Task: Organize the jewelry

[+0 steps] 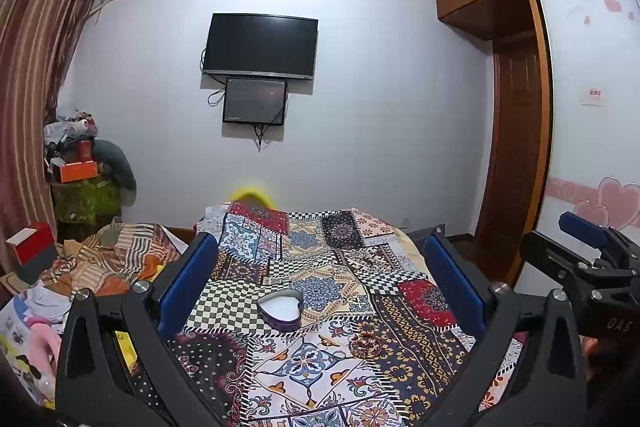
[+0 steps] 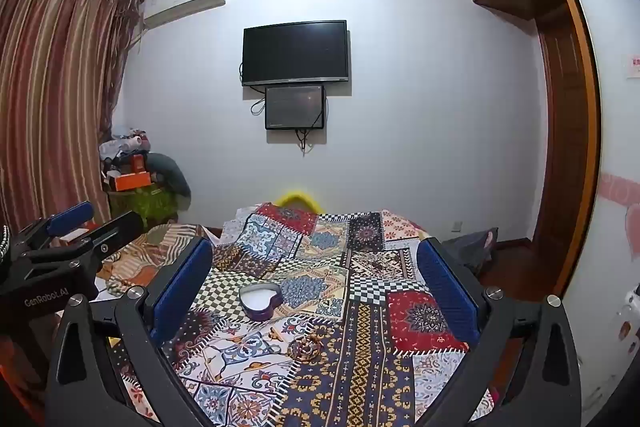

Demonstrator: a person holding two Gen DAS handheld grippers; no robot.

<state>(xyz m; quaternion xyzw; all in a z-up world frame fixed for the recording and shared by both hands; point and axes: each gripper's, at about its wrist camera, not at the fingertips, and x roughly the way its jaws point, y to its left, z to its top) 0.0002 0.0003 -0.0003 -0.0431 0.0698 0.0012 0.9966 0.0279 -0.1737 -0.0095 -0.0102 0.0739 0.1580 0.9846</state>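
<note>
An open heart-shaped purple box (image 1: 280,309) with a white lining sits on the patchwork bedspread (image 1: 320,255); it also shows in the right wrist view (image 2: 261,301). A small coiled gold bracelet (image 1: 363,343) lies on the spread nearer to me and to the right of the box, also seen in the right wrist view (image 2: 306,346). My left gripper (image 1: 320,283) is open and empty, held above the bed short of the box. My right gripper (image 2: 316,279) is open and empty, level beside it. Each gripper shows at the edge of the other's view.
A rumpled striped blanket (image 1: 120,255) and clutter lie left of the bed. A red box (image 1: 30,241) stands at the far left. A TV (image 1: 260,45) hangs on the far wall. A wardrobe (image 1: 520,107) stands on the right.
</note>
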